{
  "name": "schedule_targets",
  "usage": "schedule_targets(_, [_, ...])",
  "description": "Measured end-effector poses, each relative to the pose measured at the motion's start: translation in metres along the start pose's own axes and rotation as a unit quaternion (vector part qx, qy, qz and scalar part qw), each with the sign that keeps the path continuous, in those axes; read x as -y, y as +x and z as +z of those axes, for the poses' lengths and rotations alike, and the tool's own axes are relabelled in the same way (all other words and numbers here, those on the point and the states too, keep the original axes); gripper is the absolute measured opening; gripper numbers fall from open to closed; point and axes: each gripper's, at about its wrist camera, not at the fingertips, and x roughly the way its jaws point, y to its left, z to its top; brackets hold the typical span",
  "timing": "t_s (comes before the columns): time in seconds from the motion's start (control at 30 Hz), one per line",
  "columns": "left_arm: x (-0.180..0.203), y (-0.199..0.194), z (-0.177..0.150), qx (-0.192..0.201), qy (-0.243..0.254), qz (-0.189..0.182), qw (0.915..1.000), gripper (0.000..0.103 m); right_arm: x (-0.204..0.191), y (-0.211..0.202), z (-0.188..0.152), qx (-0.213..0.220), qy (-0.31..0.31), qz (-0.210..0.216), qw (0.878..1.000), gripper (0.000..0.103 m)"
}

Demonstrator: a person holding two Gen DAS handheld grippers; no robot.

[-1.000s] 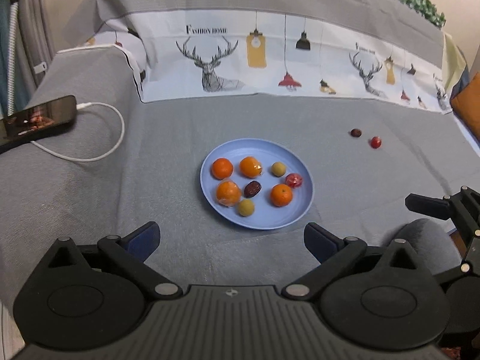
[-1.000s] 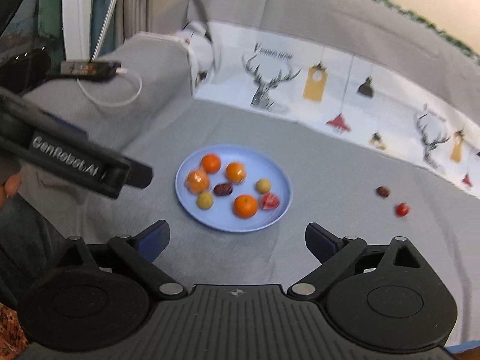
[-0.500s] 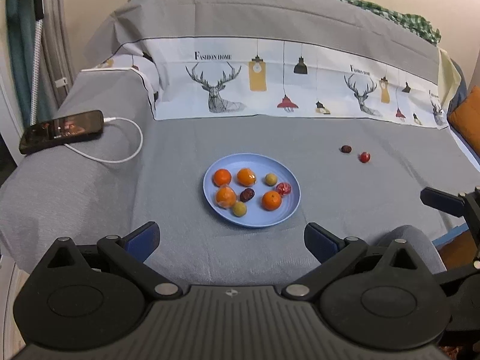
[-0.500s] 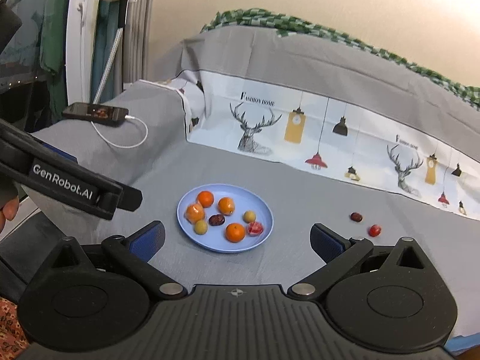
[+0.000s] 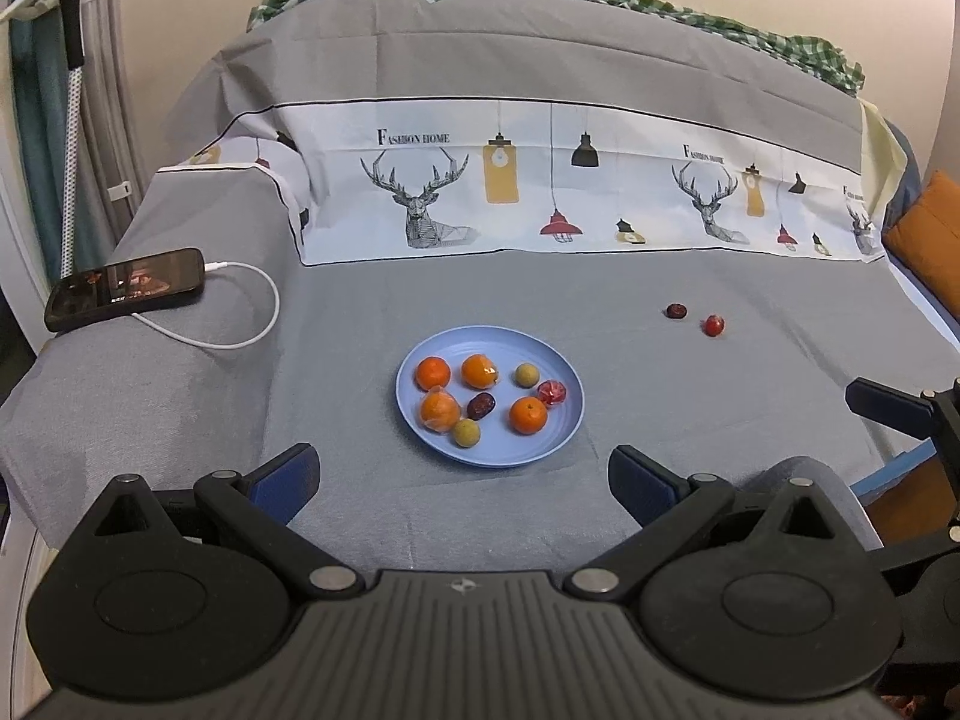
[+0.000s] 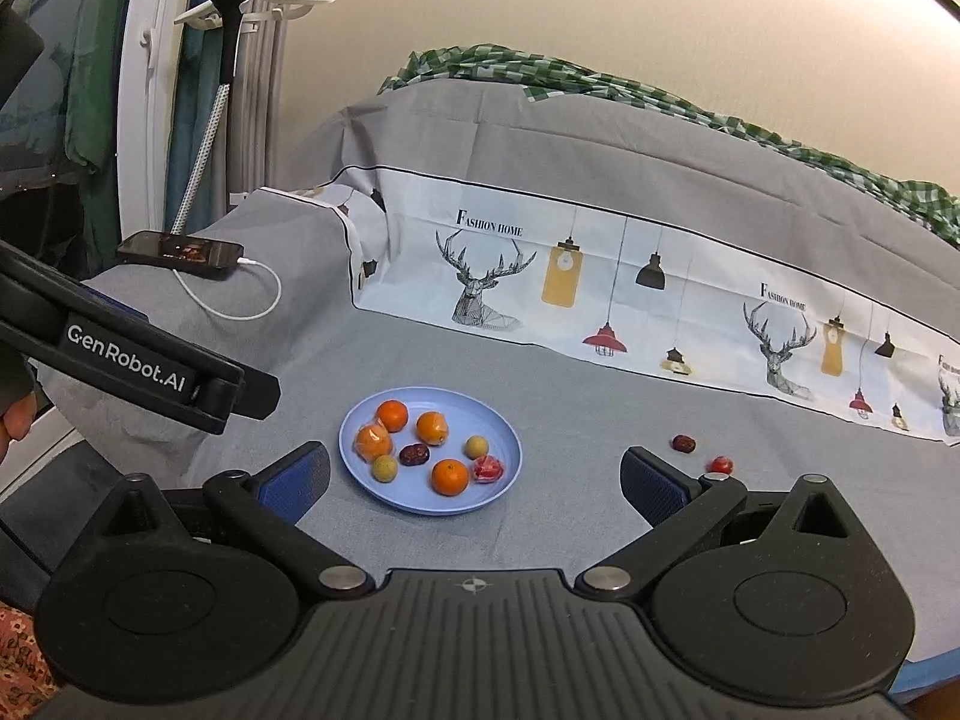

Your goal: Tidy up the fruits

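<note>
Left wrist view: the left gripper (image 5: 462, 480) is wide open and holds nothing — so is the right gripper (image 6: 474, 483). Just past the fingers sits the blue plate (image 5: 564, 420) of fruit. Farther right lie a dark date (image 5: 675, 311) and a red fruit (image 5: 713, 325).

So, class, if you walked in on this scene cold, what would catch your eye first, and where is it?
The blue plate in the middle of the grey cover, holding orange, yellow-green and red fruits plus a dark one. Next, two small fruits left off to its right: a dark one and a red one. On the left, a phone lies plugged into a white cable.
</note>
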Motion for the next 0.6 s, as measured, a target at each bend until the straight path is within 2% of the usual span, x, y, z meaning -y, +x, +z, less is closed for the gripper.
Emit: schedule_targets(0.6, [0.004, 0.015, 0.003, -0.017, 0.018, 0.011, 0.9996, 0.102, 0.003, 0.012, -0.003, -0.019, 0.015, 0.009, 1.000, 0.102])
